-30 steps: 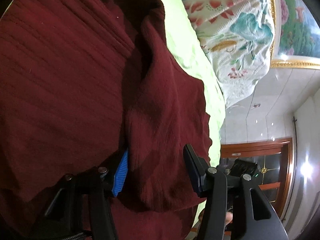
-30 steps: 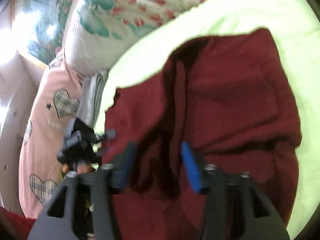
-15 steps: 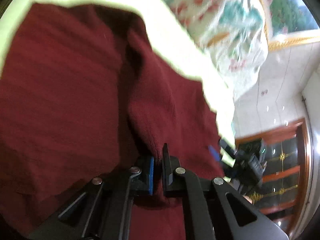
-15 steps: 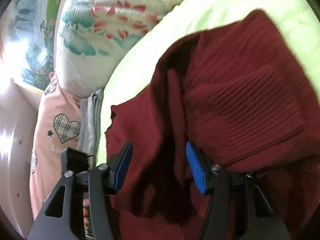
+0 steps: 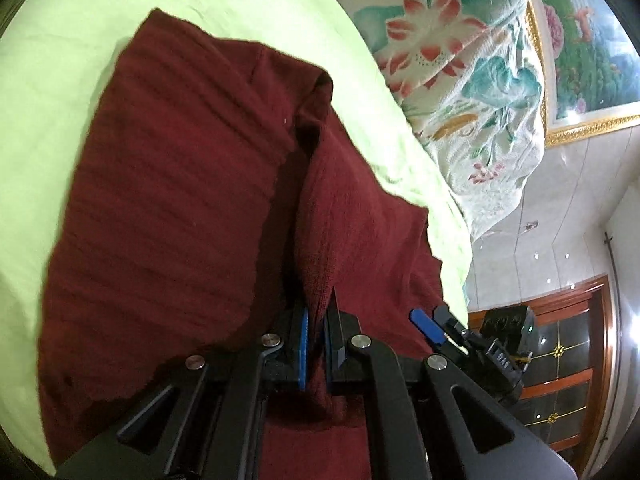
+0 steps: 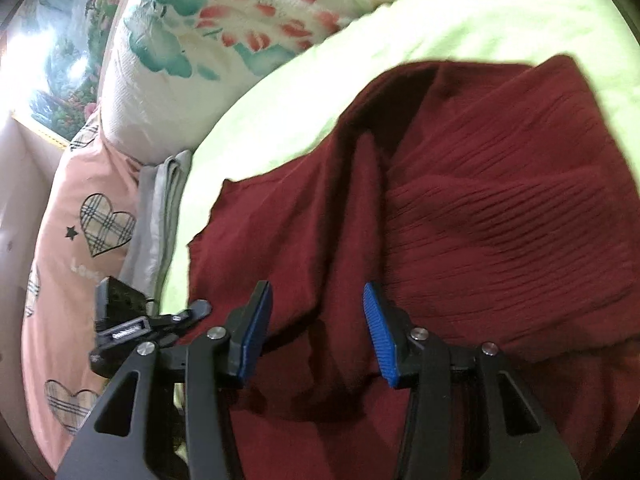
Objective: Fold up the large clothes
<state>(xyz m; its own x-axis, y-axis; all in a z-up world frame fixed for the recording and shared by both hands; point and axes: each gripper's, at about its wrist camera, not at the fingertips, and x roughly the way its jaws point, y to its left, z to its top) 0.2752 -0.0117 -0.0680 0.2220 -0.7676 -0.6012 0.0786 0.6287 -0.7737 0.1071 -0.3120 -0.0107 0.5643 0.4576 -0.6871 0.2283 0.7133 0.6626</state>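
Observation:
A dark red knit garment [image 5: 172,216] lies partly folded on a light green bed sheet [image 5: 60,40]; it also shows in the right wrist view [image 6: 480,208]. My left gripper [image 5: 317,332] is shut on a raised fold of the garment near its near edge. My right gripper [image 6: 316,320] is open, its blue pads on either side of a ridge of the same garment, not pinching it. The right gripper also shows in the left wrist view [image 5: 448,324], close beside the left one. The left gripper shows at the lower left of the right wrist view [image 6: 148,320].
A floral quilt [image 5: 460,52] is bunched along the far side of the bed. A pink pillow with plaid hearts [image 6: 80,232] and a grey folded cloth [image 6: 156,216] lie at the left. A framed painting [image 5: 588,40] and a wooden door [image 5: 568,360] stand beyond.
My left gripper closed on a fold of the red garment and pulled back, lifting it. My right gripper stayed open and moved closer over the ridge beside it.

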